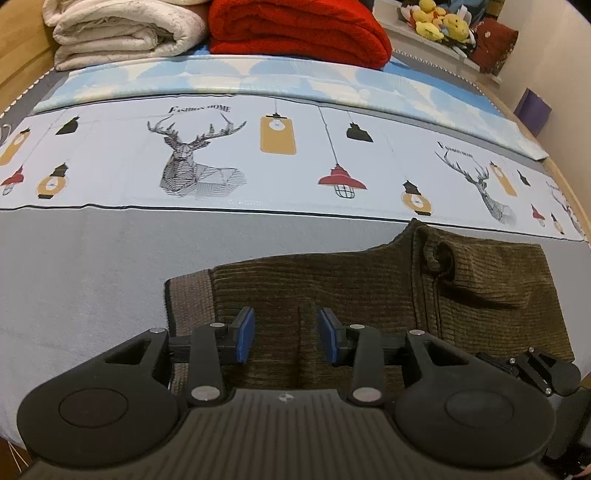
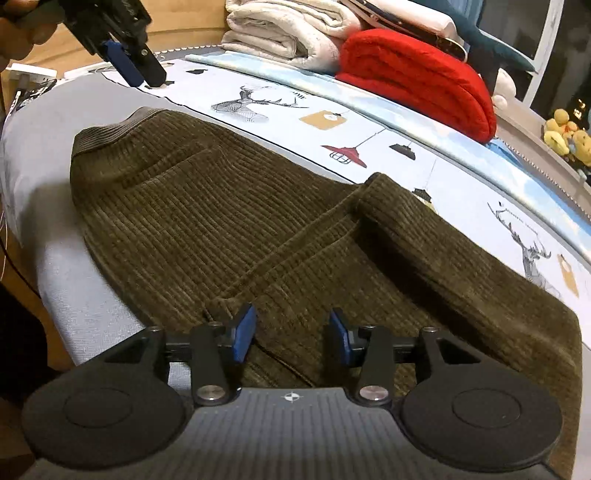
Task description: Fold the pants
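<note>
The olive-brown corduroy pants lie folded on the grey bed sheet, waistband at the left end. My left gripper is open and empty, hovering over the pants near the waistband. My right gripper is open and empty over the near edge of the pants. The left gripper also shows in the right wrist view, raised above the far left of the bed. The right gripper shows at the right edge of the left wrist view.
A patterned sheet with deer and lamps runs behind the pants. A folded red blanket and a folded cream blanket lie at the back. Yellow plush toys sit on a shelf. The bed's near edge is close.
</note>
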Motion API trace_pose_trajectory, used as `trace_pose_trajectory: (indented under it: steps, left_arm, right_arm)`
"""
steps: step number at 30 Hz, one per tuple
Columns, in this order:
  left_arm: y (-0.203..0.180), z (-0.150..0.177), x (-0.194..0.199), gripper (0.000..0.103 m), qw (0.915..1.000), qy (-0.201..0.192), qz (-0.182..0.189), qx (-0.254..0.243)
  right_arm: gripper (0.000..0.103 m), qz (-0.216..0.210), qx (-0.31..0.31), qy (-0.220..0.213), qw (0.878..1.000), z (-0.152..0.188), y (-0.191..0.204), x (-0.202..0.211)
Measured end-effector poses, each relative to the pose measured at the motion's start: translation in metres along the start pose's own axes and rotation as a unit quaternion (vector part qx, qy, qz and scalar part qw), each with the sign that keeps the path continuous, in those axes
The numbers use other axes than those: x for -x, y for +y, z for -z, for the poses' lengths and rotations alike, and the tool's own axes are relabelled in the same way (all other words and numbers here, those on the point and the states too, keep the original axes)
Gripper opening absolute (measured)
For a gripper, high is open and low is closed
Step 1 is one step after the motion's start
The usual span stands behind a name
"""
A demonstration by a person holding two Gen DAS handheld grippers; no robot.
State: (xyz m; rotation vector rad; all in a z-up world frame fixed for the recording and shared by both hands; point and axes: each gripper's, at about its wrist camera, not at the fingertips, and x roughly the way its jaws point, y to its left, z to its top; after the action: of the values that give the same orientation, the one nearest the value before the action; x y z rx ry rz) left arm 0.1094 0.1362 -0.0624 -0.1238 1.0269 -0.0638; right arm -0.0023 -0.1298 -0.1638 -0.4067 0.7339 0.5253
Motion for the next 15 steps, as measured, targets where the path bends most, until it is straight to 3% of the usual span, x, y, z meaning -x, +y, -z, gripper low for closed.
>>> trace_pose_trajectory:
  steps: [8,9,12,15]
  left_arm:
    - [-0.054,-0.015,-0.025,0.042,0.9992,0.016,0.023,-0.027]
    - [-0.061,-0.018,-0.028,0.042,0.9990,0.016,0.033,-0.026]
    - [-0.081,-0.027,-0.038,0.042,0.9970,0.014,0.076,-0.007]
    - [-0.100,-0.037,-0.053,0.042,0.9927,0.020,0.117,0.019]
  right_arm:
    - [0.041,-0.021,0.051,-0.014,0.998,0.003,0.008,0.007]
    - [0.022,-0.025,0.056,-0.009,0.998,0.003,0.008,0.005]
    - [0.013,-0.033,0.072,-0.016,0.997,0.003,0.009,0.008]
    - [0.013,-0.057,0.081,-0.042,0.994,-0.002,0.007,0.027]
